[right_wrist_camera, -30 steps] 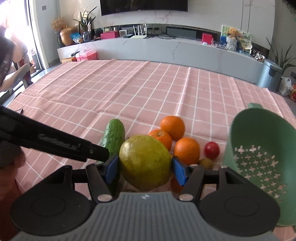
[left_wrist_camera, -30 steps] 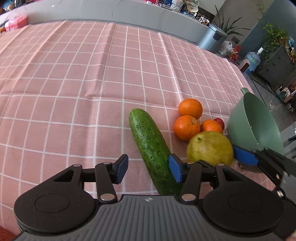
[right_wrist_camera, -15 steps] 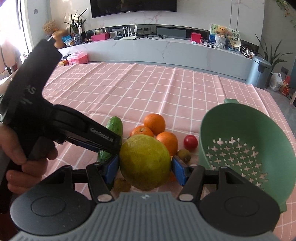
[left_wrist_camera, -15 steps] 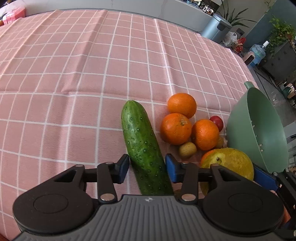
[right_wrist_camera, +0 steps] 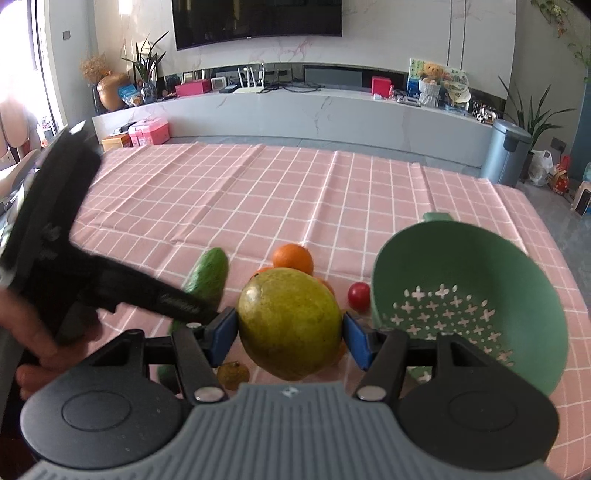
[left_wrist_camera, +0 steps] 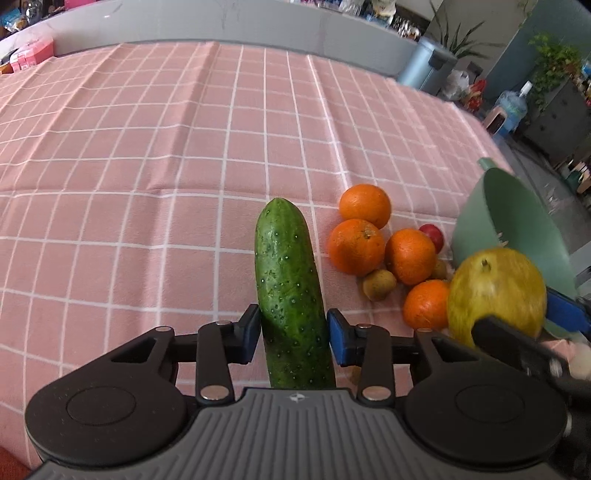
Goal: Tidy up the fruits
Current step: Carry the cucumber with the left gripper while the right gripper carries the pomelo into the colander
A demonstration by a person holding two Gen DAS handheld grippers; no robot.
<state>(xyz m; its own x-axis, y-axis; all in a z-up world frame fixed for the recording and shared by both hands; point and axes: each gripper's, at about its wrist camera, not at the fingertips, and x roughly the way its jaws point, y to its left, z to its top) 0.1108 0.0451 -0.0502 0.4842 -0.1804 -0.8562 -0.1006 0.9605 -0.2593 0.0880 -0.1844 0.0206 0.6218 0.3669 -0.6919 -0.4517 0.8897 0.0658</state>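
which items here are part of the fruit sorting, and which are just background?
Job:
- yellow-green pomelo, held in right tongs
- cucumber, between the pads of left tongs
- oranges
- red tomato
- small brown fruit
- green colander

Background:
- pink checked tablecloth
- grey bin
- TV
- shelf clutter

Pink checked tablecloth (right_wrist_camera: 295,192) across the table. Beyond, grey counter (right_wrist_camera: 314,114), wall TV (right_wrist_camera: 258,18), pink boxes (right_wrist_camera: 151,133), teddy bear (right_wrist_camera: 430,72), grey bin (right_wrist_camera: 508,153), potted plant (right_wrist_camera: 532,114).
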